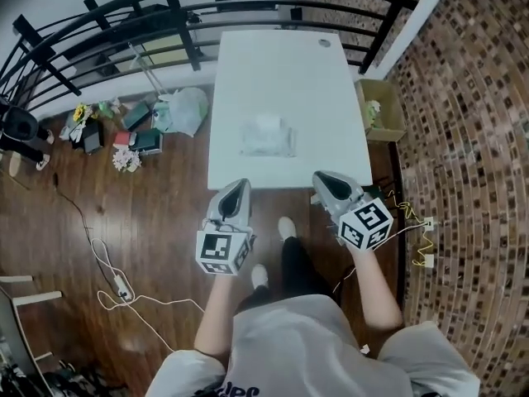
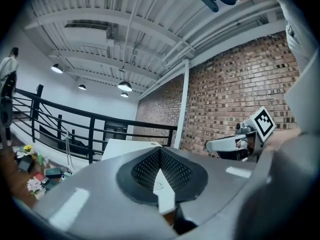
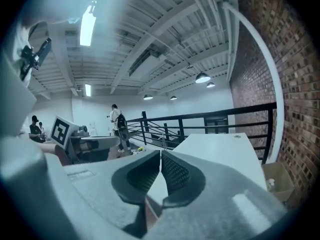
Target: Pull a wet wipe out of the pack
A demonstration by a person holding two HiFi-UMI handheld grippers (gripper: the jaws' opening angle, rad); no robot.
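Observation:
The wet wipe pack point(image 1: 267, 136), pale and translucent with a white wipe bunched on top, lies near the front of the white table point(image 1: 281, 64). Both grippers hang in the air in front of the table's near edge, apart from the pack. My left gripper point(image 1: 239, 186) point(image 2: 160, 150) is shut with nothing between its jaws. My right gripper point(image 1: 321, 177) point(image 3: 160, 153) is shut and empty too. Each gripper view looks level across the room, so the pack is hidden there. The table point(image 2: 125, 146) point(image 3: 220, 149) shows beyond the jaws.
A black railing point(image 1: 165, 11) runs behind the table. A cardboard box point(image 1: 382, 110) stands at its right, by the brick wall point(image 1: 471, 98). Bags and flowers point(image 1: 178, 110) lie on the wooden floor at left, with a white cable point(image 1: 116, 284). A person point(image 3: 119, 126) stands far off.

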